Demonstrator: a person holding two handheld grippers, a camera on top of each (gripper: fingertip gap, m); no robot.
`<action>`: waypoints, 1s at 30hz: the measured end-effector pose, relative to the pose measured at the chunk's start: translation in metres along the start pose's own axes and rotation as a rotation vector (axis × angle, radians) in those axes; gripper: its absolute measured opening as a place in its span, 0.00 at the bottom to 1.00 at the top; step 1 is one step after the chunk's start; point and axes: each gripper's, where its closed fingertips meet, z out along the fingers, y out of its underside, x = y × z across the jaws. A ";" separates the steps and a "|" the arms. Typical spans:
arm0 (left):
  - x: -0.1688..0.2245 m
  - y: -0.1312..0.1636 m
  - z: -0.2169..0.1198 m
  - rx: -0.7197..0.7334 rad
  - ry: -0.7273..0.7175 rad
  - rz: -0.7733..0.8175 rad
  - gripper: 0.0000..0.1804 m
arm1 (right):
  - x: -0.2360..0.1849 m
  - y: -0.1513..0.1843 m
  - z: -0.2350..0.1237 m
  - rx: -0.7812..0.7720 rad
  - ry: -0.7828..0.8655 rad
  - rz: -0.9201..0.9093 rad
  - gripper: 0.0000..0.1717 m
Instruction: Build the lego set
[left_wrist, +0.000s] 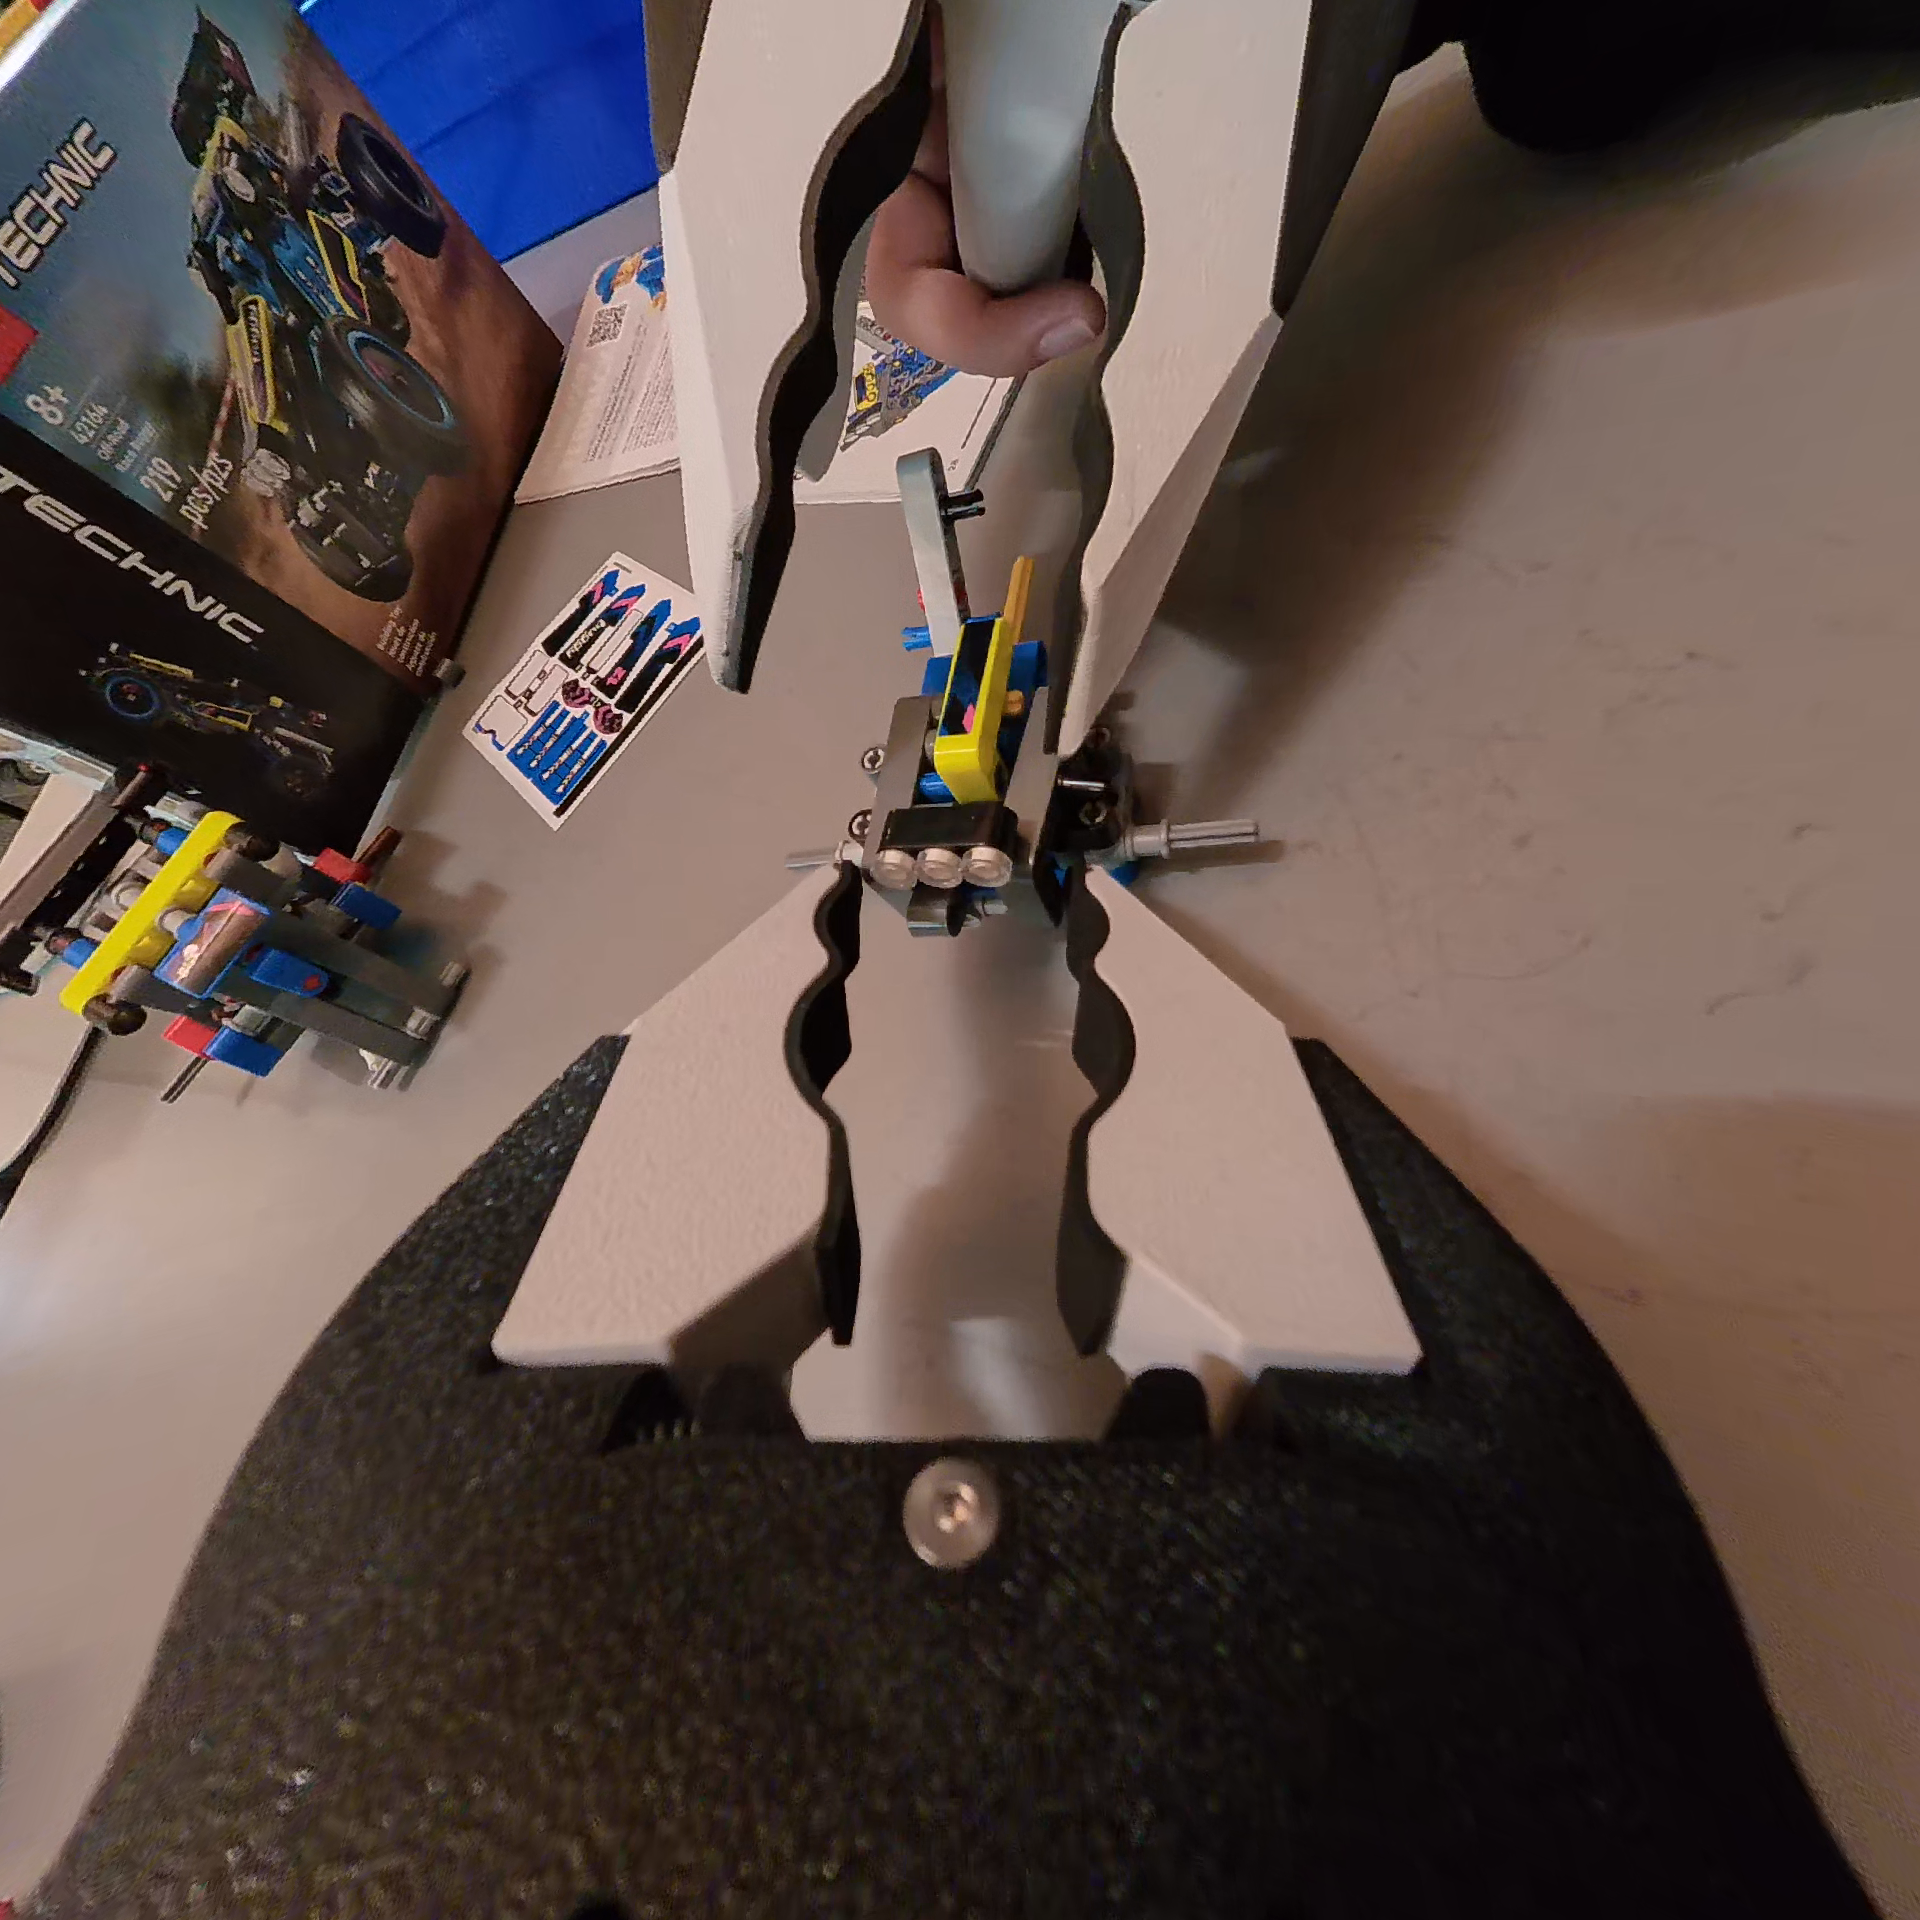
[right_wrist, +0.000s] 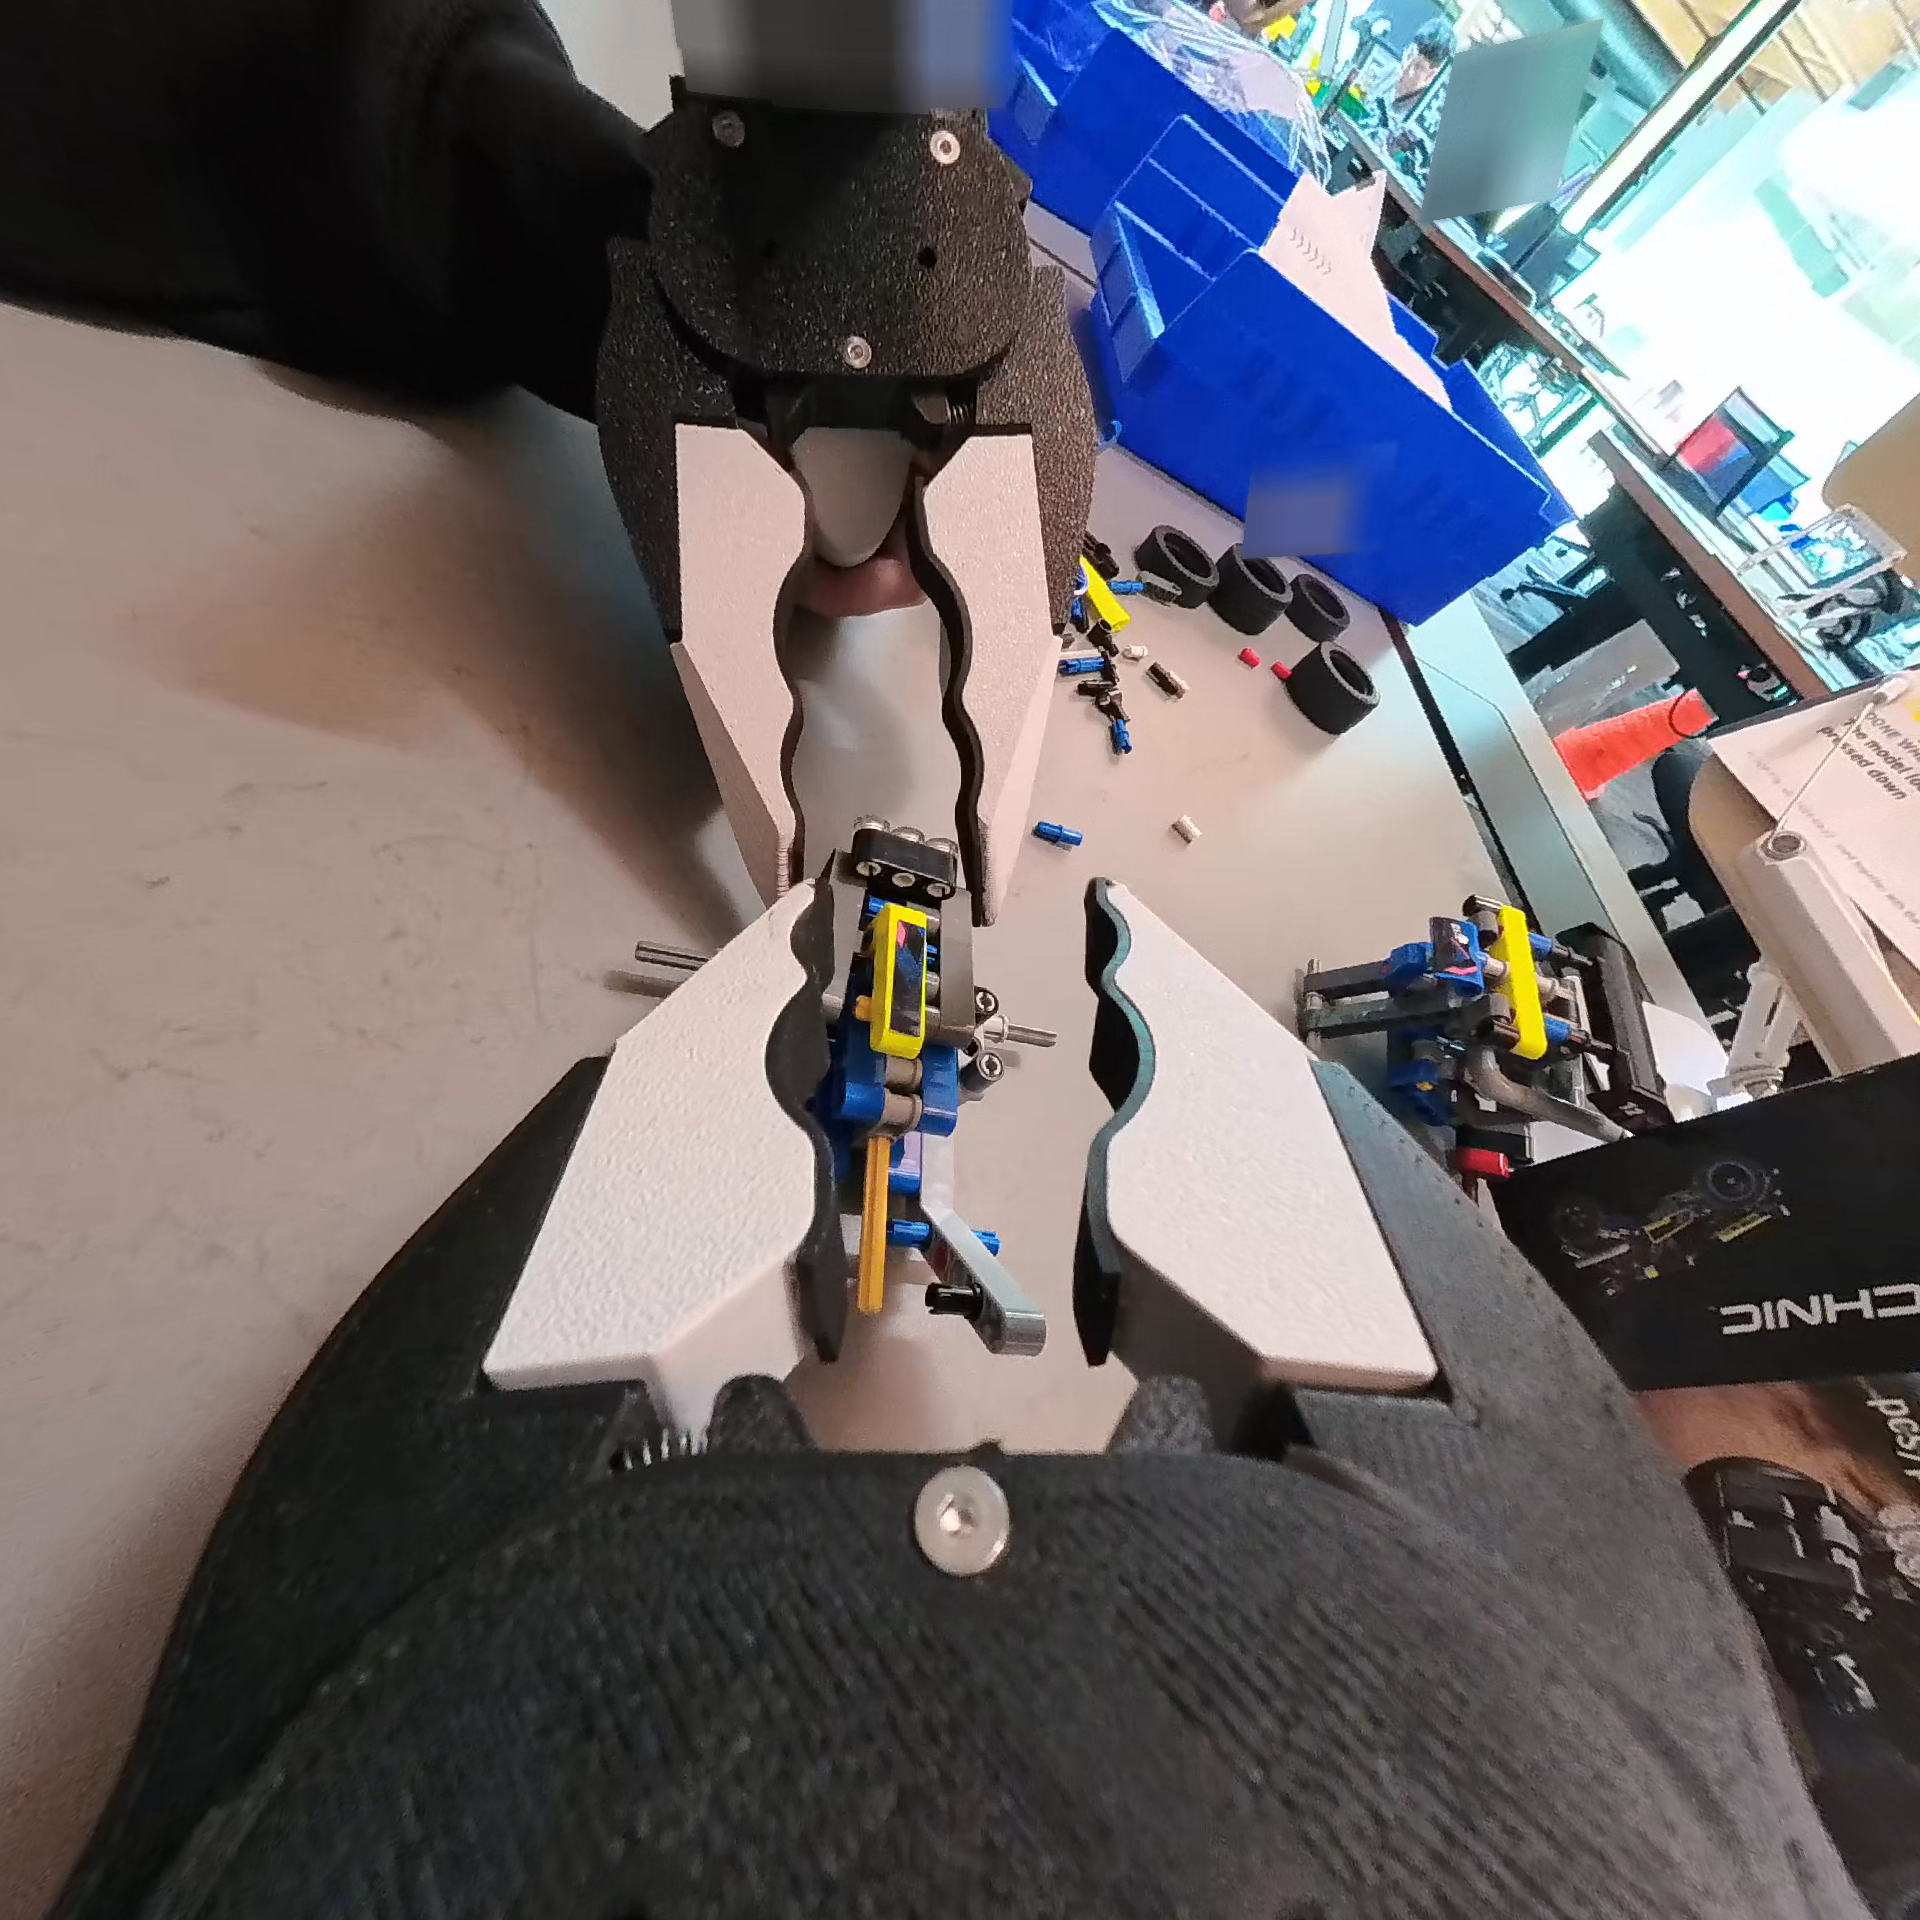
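Left gripper fingers clamp the brick assembly; right gripper gapes beside it (blue bins behind).

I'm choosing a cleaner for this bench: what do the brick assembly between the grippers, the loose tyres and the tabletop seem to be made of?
Brick assembly: hard moulded plastic, glossy; sharp highlights on its yellow and blue parts.
Tyres: probably rubber; matt black, no shine.
Tabletop: smooth grey, maybe laminate or painted; faint scuffs, soft sheen.
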 end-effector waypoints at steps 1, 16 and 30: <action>0.000 0.000 0.000 0.002 0.000 -0.001 0.20 | 0.000 -0.001 0.000 0.003 -0.003 0.000 0.27; -0.002 -0.005 -0.005 0.048 -0.001 -0.022 0.21 | 0.019 -0.002 -0.007 0.015 0.117 -0.023 0.23; -0.016 -0.011 -0.027 0.179 0.001 -0.153 0.21 | 0.003 0.037 -0.047 -0.112 -0.085 0.200 0.25</action>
